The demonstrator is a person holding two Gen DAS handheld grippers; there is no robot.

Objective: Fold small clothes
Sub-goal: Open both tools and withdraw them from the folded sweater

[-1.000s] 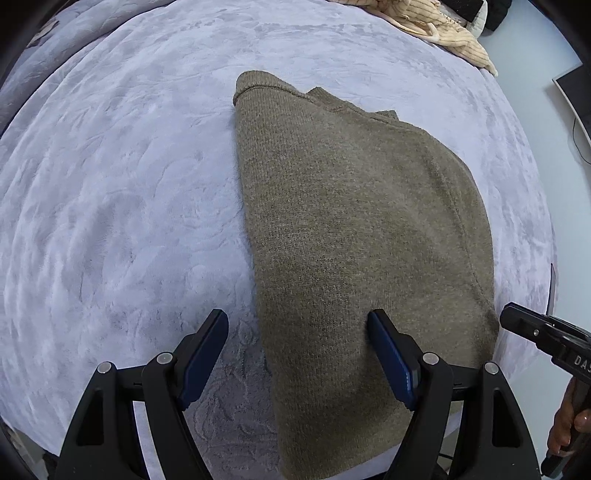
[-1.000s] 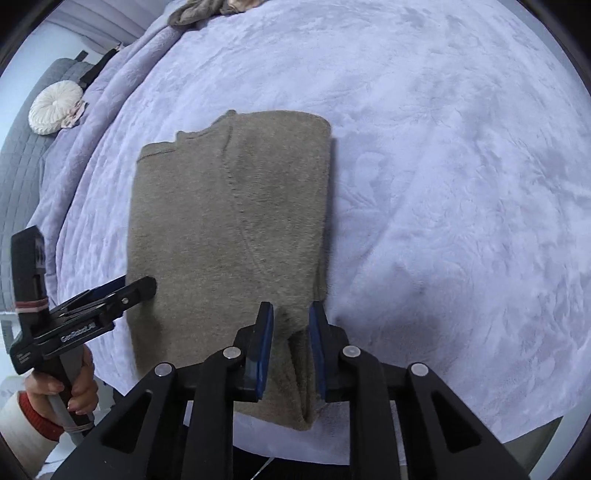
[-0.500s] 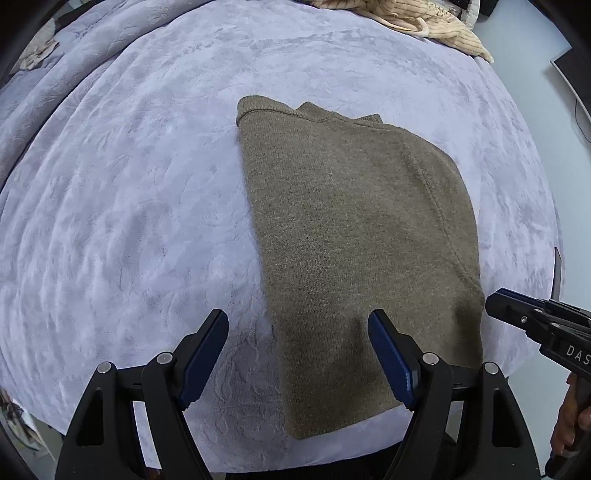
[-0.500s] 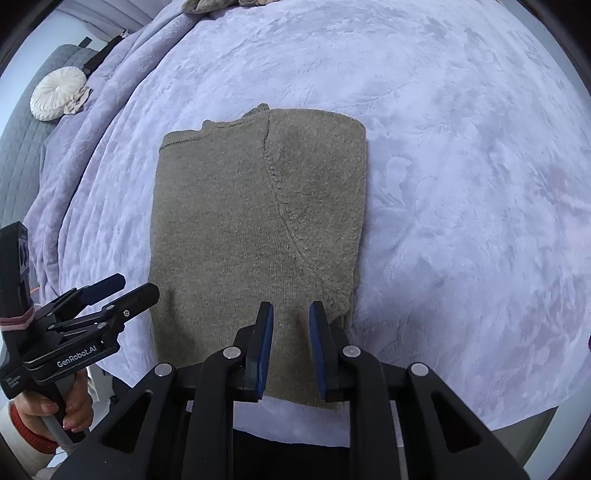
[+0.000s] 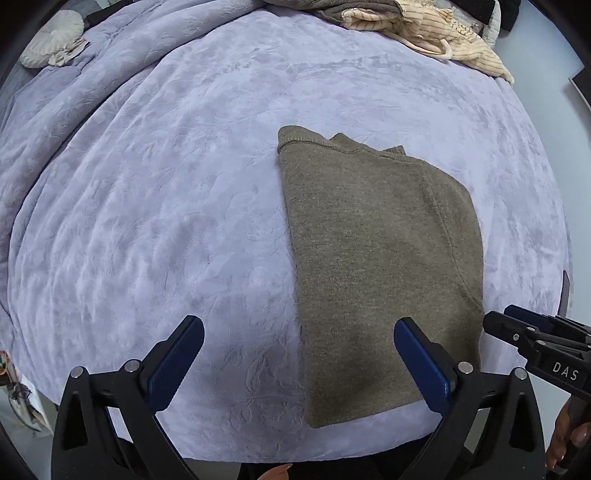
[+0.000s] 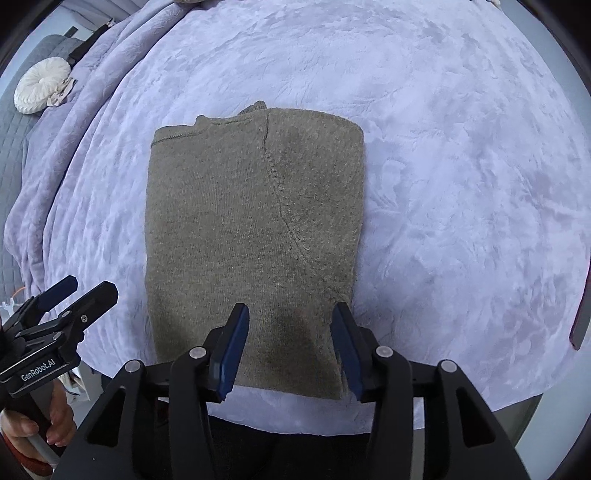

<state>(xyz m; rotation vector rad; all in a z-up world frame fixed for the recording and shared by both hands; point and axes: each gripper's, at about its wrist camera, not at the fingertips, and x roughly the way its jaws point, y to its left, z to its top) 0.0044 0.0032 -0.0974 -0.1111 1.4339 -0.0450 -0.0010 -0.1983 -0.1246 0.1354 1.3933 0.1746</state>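
Sweater: olive-brown knitted sweater, folded lengthwise into a long rectangle, lies flat near the front edge of the bed, neckline at the far end, hem toward the person.
Surface: pale lilac plush bedspread with an embossed leaf pattern carries it; the cloth around the sweater is smooth.
What just changed: a second ago the right gripper was nearly pinched at the near right corner of the knit; now both tools are lifted off and the sweater looks smaller and fully in view from both wrists.
Left gripper: left gripper hangs above the near left edge of the sweater, jaws opening to their widest, nothing caught between them; the knit edge merely shows in the gap far below.
Right gripper: right gripper hovers over the near right corner, jaws opening to a middling spread, blue pads clear of the fabric and gripping nothing.
Meaning for the task: my read is that the lengthwise fold is released and settled, edges fairly square; a crosswise fold, hem up to neckline, looks like the natural follow-up.
Watch for: the sleeve seam layer on the right side may slide if only the top ply gets grabbed.
Background: cream ribbed garment waits heaped at the far edge; round white pleated cushion sits off to the left.
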